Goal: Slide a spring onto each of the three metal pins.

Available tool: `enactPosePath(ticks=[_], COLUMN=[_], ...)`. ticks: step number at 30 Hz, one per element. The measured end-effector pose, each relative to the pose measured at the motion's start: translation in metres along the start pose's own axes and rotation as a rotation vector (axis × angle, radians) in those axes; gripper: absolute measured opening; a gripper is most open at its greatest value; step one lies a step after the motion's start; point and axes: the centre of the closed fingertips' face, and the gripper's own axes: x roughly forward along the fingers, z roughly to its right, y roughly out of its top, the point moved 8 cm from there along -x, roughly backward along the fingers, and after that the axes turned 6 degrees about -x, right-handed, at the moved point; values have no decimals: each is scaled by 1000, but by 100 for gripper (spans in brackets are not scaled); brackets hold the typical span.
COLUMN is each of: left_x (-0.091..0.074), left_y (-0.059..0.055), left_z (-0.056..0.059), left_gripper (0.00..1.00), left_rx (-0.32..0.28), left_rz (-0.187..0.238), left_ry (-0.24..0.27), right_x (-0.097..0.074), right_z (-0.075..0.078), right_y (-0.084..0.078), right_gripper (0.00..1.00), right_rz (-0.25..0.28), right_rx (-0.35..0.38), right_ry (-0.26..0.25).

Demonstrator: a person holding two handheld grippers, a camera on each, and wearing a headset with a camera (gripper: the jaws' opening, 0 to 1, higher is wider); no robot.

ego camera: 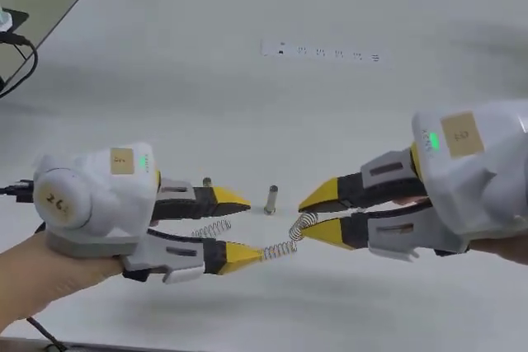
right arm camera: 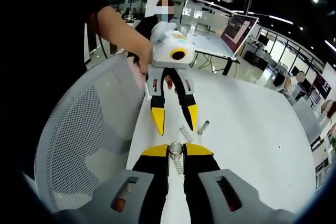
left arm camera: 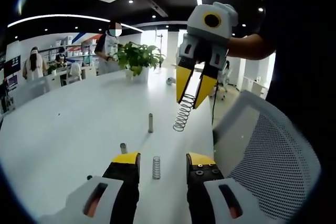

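Steel spring (ego camera: 285, 246) pinched at one end by the right gripper (ego camera: 297, 218), hanging just in front of the upright pin (ego camera: 271, 199). Left gripper (ego camera: 253, 228) spread wide left of that pin, second spring (ego camera: 213, 230) lying below it.

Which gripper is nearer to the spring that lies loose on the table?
Left. The left gripper has its open jaws on either side of the loose spring; the right gripper, shut on a second spring, is farther off.

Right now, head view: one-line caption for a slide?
Right gripper grips a spring near an upright metal pin; open left gripper faces it over the white table.
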Motion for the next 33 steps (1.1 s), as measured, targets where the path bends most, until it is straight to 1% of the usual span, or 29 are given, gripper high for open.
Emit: enactPosePath(ticks=[3,5,9,10,14,17,19,21,23,25,27,29,31,33], left_x=[-11,-19,-31,-34,-42,-46,-48,-49,-51,-54,-56,-58,-58,-59], left_y=[-5,-7,-14,-16,-20,-25,-26,-28,-29,-31,-33,-35,-37,-38], left_z=[-5,-7,-13,-15,-20,-22,-22,-22,-23,-25,-26,-28,-29,-30], left_gripper=[31,34,38,39,47,51,54,58,63,67,69,73,77,79], left_rx=[-19,-29,-45,-48,-66,-74,-70,-76,-92,-91,-99,-104,-111,-112], left_rz=[-3,0,-6,-4,6,2,-8,-9,-5,3,9,20,18,14], left_ry=[36,51,99,118,165,190,203,206,216,237,253,271,281,288], right_x=[0,-1,-3,-4,-5,-6,-6,-7,-9,-11,-12,-14,-15,-16], right_z=[0,1,2,2,3,3,2,2,3,3,4,4,4,4], right_y=[-1,-2,-5,-6,-8,-11,-13,-14,-17,-19,-23,-26,-28,-30], right_gripper=[6,6,6,6,6,6,6,6,6,7,7,7,7,7], right_rz=[0,-4,-10,-11,-17,-26,-29,-31,-35,-39,-47,-56,-66,-76], right_rx=[4,3,13,15,21,21,27,28,33,47,49,56,65,73], right_ry=[-2,-7,-15,-18,-23,-27,-28,-32,-43,-47,-50,-54,-57,-57])
